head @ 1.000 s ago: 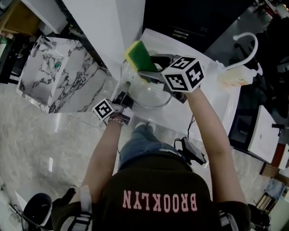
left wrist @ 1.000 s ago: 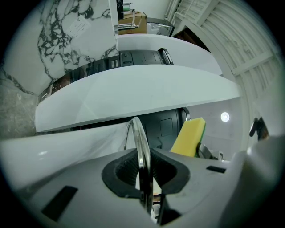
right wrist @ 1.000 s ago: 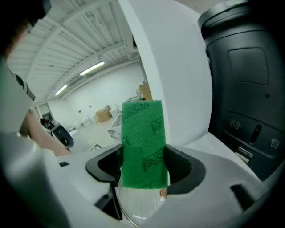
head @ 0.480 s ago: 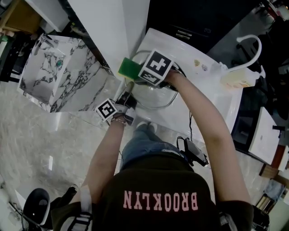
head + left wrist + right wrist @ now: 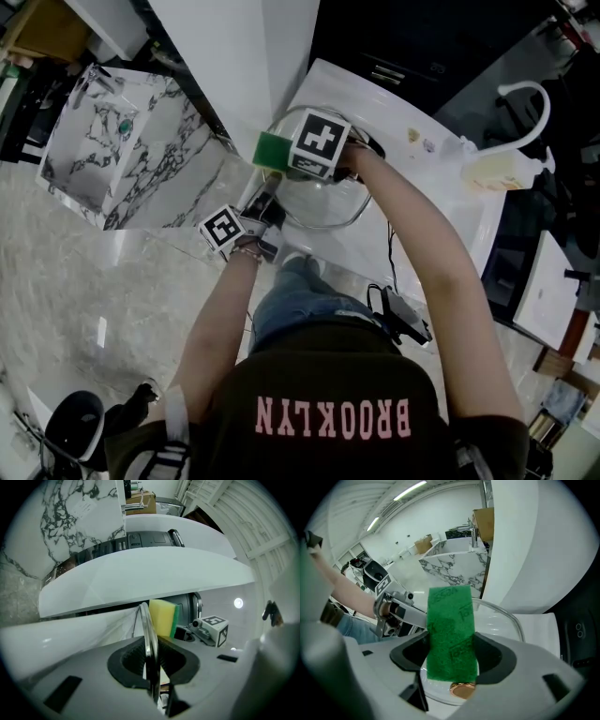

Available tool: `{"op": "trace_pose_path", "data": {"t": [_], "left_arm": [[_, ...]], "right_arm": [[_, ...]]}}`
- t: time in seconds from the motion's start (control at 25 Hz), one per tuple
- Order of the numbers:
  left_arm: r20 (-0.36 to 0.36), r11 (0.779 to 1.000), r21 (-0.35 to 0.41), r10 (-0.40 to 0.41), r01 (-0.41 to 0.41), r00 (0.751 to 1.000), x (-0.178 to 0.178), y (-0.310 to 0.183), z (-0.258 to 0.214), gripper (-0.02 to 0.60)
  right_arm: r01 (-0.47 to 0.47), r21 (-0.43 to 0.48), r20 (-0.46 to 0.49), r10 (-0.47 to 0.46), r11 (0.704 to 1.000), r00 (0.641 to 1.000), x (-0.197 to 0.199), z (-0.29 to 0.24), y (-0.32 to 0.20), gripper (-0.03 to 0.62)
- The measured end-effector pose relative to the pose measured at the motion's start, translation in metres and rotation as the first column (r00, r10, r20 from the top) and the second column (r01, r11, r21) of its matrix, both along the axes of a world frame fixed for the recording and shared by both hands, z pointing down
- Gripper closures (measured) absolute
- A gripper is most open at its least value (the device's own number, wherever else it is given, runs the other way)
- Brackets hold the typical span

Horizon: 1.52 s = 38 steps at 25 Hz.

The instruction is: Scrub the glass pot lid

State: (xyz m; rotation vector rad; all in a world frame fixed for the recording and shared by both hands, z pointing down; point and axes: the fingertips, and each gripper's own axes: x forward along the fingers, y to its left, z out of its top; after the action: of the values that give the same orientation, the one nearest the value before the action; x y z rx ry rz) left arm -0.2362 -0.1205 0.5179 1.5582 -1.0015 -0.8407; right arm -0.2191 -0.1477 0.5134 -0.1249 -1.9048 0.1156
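Clamping the left gripper (image 5: 151, 667) on the thin metal rim of the glass pot lid (image 5: 148, 630), with hardly any gap left between the jaws. Takes the lid at about 8 o'clock of its circle in the head view, just above the white counter (image 5: 422, 178); cannot tell whether resting on it or lifted. Farther out, pinches a sponge (image 5: 451, 630) in the right gripper (image 5: 452, 663), closed only as far as the sponge allows, green scouring face toward that gripper's camera and yellow foam toward the lid. Sets the sponge at the lid's edge near 10 o'clock, apparently touching the glass. Beyond, at 2 o'clock on the counter, leaves a pale bottle (image 5: 492, 169) alone. Judged stiff, rather heavy, breakable, and slippery once wet or soapy. Better to hold by the metal rim, as now, or by the copper knob (image 5: 462, 690), not by bare glass; better to scrub with moderate pressure, to avoid levering the rim out of the jaws.
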Motion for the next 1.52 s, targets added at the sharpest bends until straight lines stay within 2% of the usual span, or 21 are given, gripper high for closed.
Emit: {"op": "trace_pose_path", "data": {"t": [0.32,0.72,0.88,1.32,1.4,1.52], "left_arm": [[-0.003,1.000,0.000,-0.005,0.005,1.000,0.000,0.000,0.000,0.540],[0.003,1.000,0.015,0.003,-0.003,1.000,0.001,-0.001,-0.002,0.540],[-0.002,1.000,0.015,0.002,-0.001,1.000,0.002,-0.001,-0.003,0.540],[0.005,1.000,0.012,-0.001,0.001,1.000,0.003,-0.001,-0.002,0.540],[0.008,1.000,0.012,0.000,-0.001,1.000,0.003,-0.001,-0.002,0.540],[0.003,1.000,0.010,0.001,-0.001,1.000,0.003,0.000,-0.001,0.540]], "right_arm": [[-0.114,-0.127,-0.028,0.112,0.985,0.993,-0.003,0.002,-0.015,0.312],[-0.280,-0.168,-0.029,0.279,0.945,0.960,0.004,0.007,-0.045,0.312],[-0.344,-0.188,-0.017,0.347,0.920,0.938,0.009,0.010,-0.060,0.312],[-0.533,-0.337,-0.024,0.559,0.776,0.829,0.034,0.022,-0.094,0.312],[-0.579,-0.356,-0.032,0.609,0.734,0.792,0.041,0.024,-0.101,0.312],[-0.650,-0.402,-0.058,0.691,0.645,0.721,0.054,0.031,-0.109,0.312]]}}
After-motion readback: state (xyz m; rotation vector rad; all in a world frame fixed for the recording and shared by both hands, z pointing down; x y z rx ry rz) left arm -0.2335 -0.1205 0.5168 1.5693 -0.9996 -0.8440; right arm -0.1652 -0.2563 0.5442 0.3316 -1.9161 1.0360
